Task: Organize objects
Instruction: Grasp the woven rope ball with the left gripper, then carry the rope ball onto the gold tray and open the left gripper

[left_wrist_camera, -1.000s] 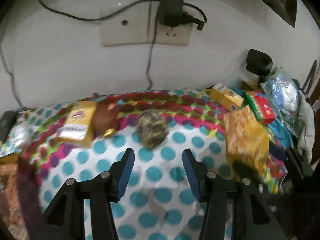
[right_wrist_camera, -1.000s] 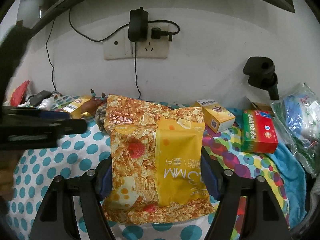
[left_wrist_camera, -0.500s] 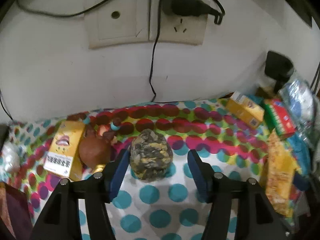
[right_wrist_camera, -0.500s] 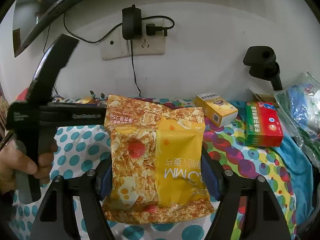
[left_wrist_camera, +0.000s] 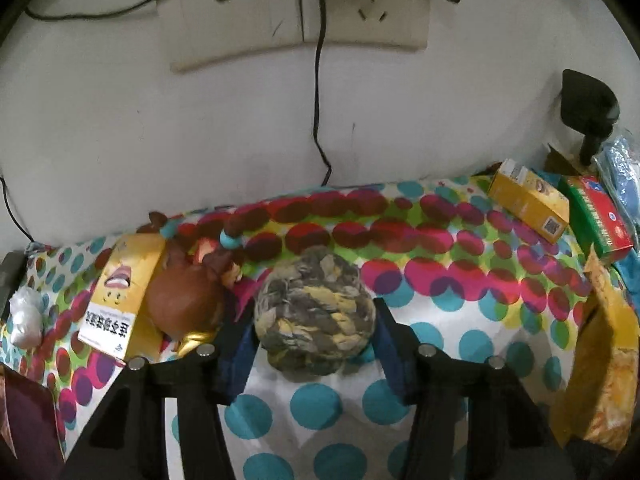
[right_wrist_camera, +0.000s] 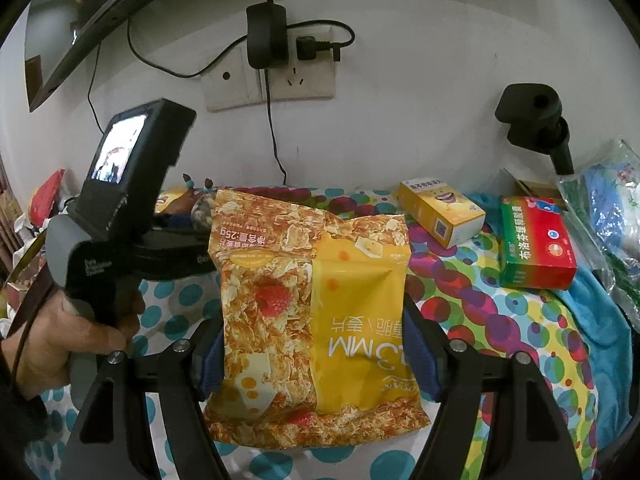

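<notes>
In the left wrist view a round bundle of dried leaves [left_wrist_camera: 316, 316] sits on the polka-dot cloth [left_wrist_camera: 440, 280], between the two blue pads of my left gripper [left_wrist_camera: 314, 332]. The jaws stand open around it, close to its sides. In the right wrist view my right gripper [right_wrist_camera: 316, 344] is shut on a yellow and orange snack bag [right_wrist_camera: 316, 300], held upright above the cloth. The left gripper's body [right_wrist_camera: 120, 208] and the hand holding it show at the left of that view. The snack bag's edge also shows in the left wrist view [left_wrist_camera: 604, 344].
A brown round object [left_wrist_camera: 184, 304] and a yellow box [left_wrist_camera: 120, 300] lie left of the bundle. Another yellow box [left_wrist_camera: 528, 204] and a red-green box [left_wrist_camera: 600, 216] lie at the back right. A wall with a socket and cable [left_wrist_camera: 320, 80] stands close behind.
My left gripper has moved forward toward the wall until the leaf bundle sits between its pads. The right gripper still holds the snack bag, nearly still.
</notes>
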The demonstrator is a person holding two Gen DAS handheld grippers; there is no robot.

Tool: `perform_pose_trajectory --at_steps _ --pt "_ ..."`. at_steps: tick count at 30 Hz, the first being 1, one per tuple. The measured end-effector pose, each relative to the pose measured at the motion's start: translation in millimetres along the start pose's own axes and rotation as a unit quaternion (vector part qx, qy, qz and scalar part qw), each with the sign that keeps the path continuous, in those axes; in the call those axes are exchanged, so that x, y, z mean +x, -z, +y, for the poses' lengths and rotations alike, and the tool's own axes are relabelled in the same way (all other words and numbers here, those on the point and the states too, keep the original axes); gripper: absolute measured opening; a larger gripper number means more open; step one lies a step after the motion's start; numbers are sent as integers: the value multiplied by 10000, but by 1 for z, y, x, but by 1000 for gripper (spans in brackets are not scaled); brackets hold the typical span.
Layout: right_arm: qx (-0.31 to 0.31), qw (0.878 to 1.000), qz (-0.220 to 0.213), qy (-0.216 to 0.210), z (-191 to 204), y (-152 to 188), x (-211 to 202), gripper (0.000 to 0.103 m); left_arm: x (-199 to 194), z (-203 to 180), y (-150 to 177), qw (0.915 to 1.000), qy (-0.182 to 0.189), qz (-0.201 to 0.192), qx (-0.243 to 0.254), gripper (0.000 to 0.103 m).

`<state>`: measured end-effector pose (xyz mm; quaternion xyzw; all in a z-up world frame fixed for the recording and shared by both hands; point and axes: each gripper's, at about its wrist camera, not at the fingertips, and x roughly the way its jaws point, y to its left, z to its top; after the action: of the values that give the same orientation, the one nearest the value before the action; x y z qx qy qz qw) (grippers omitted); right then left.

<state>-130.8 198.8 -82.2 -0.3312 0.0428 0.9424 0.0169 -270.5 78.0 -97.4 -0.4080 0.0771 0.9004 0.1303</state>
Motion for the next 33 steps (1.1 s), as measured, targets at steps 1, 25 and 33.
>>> perform_pose_trajectory --at_steps 1,25,33 --pt "-9 10000 6 -3 1 0 0 72 1 -1 1 10000 64 33 -8 55" --pt "-262 9994 142 197 10 2 7 72 -52 2 53 9980 -361 202 -487 54" --pt "-356 9988 152 284 13 2 8 72 -97 -10 94 9967 -656 42 -465 54"
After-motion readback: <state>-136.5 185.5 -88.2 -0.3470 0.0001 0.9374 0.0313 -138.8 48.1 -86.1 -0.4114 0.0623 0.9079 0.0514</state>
